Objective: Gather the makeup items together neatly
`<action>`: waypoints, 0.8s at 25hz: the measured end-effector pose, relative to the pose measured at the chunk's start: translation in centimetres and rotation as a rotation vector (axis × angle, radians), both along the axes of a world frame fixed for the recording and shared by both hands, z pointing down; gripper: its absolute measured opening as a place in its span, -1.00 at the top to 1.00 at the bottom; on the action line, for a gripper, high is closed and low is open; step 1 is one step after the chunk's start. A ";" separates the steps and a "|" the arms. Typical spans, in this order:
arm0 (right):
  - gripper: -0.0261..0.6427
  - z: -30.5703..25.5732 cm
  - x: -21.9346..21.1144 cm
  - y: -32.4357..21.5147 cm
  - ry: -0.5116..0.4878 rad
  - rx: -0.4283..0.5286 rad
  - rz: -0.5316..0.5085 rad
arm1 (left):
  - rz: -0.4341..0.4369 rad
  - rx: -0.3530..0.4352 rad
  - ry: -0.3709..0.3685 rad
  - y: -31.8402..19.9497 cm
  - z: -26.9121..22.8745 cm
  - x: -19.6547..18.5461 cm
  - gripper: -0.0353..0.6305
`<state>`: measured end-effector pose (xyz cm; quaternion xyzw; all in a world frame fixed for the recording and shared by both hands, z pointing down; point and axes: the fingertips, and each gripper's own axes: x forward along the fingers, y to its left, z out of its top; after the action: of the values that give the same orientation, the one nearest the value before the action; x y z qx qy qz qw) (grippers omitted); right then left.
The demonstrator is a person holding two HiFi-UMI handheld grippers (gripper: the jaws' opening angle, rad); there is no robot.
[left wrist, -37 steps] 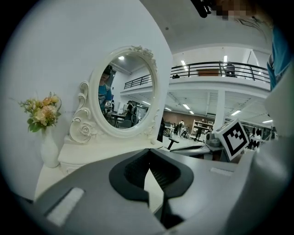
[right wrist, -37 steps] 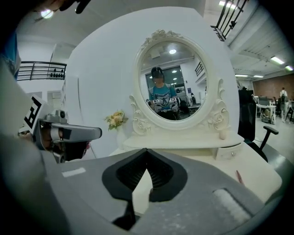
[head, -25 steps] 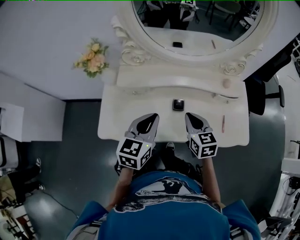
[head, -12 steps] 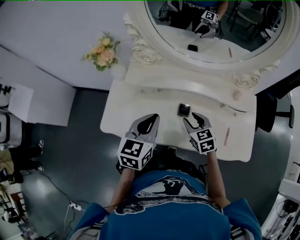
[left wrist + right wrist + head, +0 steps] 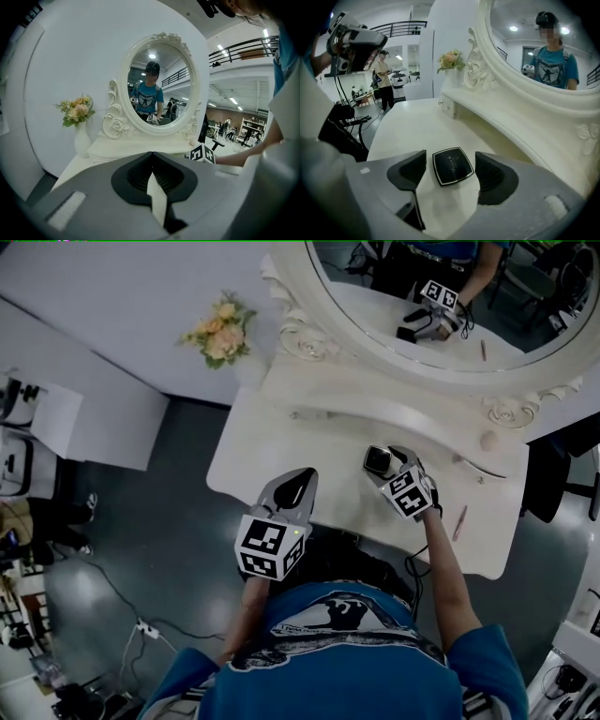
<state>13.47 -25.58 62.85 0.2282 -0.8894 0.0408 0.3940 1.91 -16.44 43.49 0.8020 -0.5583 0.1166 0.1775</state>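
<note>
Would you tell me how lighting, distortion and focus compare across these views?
Head view: dim, grey, edges bowed. Left gripper view: heavy fisheye, dark corners, left gripper soft up close. Right gripper view: same fisheye, bright tabletop, black compact crisp.

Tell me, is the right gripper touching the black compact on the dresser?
Apart. In the right gripper view the right gripper has just been opening its jaws; the compact lies between them, bare tabletop showing either side.

the thin pink stick (image 5: 459, 522) is too small to identify, perhaps a lip pencil.
</note>
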 end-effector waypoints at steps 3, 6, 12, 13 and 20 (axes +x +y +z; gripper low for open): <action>-0.10 1.6 -0.5 -0.1 0.040 -0.048 -0.042 | -0.027 -0.009 -0.011 0.4 0.1 -0.6 0.84; -0.11 3.2 -0.4 -0.5 0.092 -0.072 -0.062 | -0.056 -0.019 -0.019 0.9 0.3 -1.6 0.84; -0.14 4.4 0.0 -1.0 0.031 -0.180 -0.019 | -0.096 -0.046 -0.031 1.6 1.0 -3.9 0.84; -0.14 4.4 0.0 -1.1 0.027 -0.180 -0.014 | -0.091 -0.046 -0.031 1.6 1.0 -4.1 0.84; -0.13 4.6 0.4 -0.7 0.034 -0.176 0.084 | -0.050 -0.022 -0.018 0.9 0.4 -5.5 0.84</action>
<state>13.83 -26.26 67.40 0.2305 -0.8653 0.1312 0.4254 -3.54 -15.53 43.89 0.7848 -0.5783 0.1256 0.1843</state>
